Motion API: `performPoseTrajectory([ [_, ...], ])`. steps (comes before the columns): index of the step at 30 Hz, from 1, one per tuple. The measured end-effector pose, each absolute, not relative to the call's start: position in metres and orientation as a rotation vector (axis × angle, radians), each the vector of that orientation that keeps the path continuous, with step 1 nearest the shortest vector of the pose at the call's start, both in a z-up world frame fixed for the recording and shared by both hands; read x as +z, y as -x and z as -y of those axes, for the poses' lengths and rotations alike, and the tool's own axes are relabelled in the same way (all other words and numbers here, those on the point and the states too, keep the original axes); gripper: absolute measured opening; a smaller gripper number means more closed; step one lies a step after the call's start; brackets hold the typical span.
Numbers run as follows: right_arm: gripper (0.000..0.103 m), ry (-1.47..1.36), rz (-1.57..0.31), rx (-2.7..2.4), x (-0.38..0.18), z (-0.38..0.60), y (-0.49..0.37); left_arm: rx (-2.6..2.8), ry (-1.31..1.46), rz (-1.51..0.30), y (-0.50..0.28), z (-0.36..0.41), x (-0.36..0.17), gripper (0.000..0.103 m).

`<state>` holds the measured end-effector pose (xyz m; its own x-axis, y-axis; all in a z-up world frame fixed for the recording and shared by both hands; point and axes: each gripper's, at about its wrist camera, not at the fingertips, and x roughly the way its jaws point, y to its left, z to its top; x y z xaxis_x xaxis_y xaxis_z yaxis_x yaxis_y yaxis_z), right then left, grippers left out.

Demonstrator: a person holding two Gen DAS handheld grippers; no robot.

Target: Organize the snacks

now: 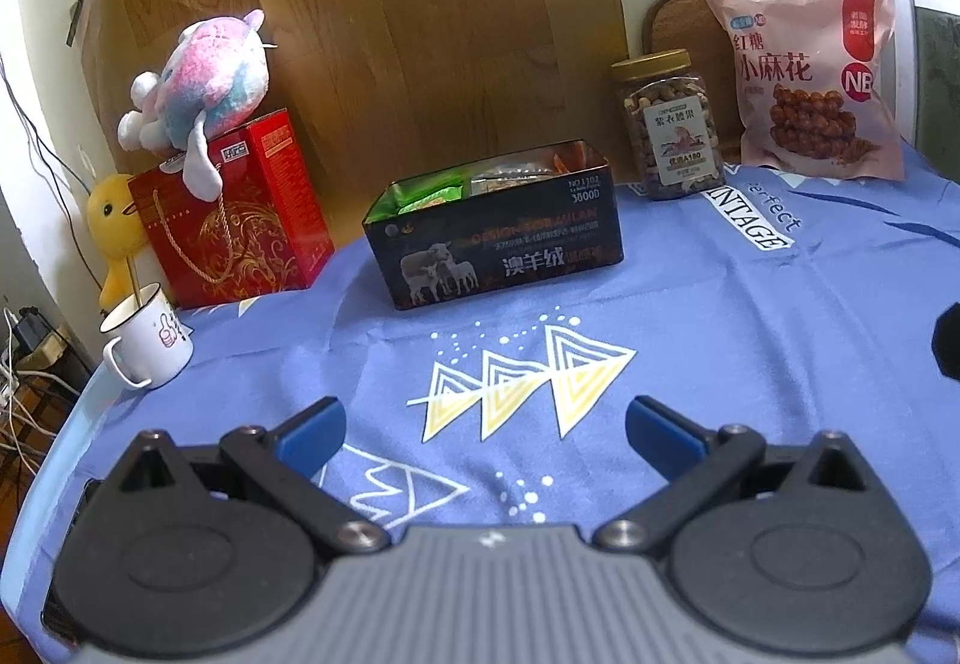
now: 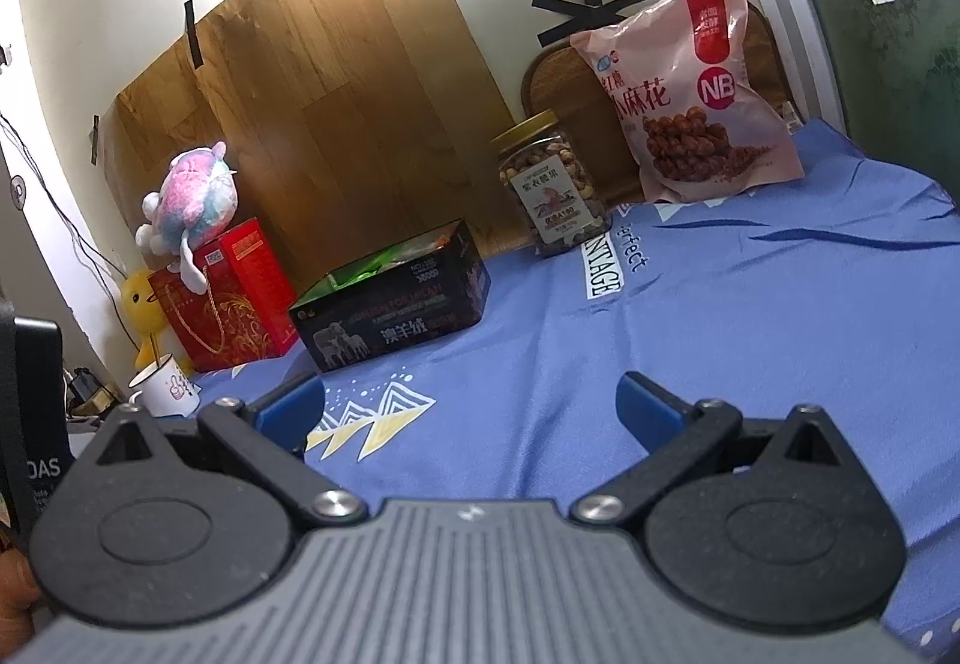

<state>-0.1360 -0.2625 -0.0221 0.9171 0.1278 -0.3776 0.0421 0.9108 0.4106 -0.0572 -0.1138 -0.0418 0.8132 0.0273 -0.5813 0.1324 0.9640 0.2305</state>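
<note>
A black open tin box (image 1: 498, 238) with several snack packets inside sits on the blue cloth; it also shows in the right wrist view (image 2: 390, 310). A jar of nuts (image 1: 666, 124) (image 2: 552, 184) stands behind it to the right. A pink snack bag (image 1: 810, 82) (image 2: 690, 88) leans against the wall at the far right. My left gripper (image 1: 483, 433) is open and empty above the cloth, in front of the box. My right gripper (image 2: 468, 409) is open and empty, to the right of the box.
A red gift box (image 1: 234, 220) with a plush toy (image 1: 192, 82) on top stands at the far left. A white mug (image 1: 147, 334) and a yellow duck (image 1: 114, 226) are at the left table edge. A wooden board (image 1: 390, 4) leans on the wall behind.
</note>
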Motion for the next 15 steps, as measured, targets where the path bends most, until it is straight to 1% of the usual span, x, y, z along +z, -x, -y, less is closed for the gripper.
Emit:
performPoseTrajectory([
  [15,0.103,-0.411,-0.398,0.050,-0.0251,0.2592,0.1338,-0.033,-0.284,-0.607,0.0563,0.1114,-0.0450,0.103],
])
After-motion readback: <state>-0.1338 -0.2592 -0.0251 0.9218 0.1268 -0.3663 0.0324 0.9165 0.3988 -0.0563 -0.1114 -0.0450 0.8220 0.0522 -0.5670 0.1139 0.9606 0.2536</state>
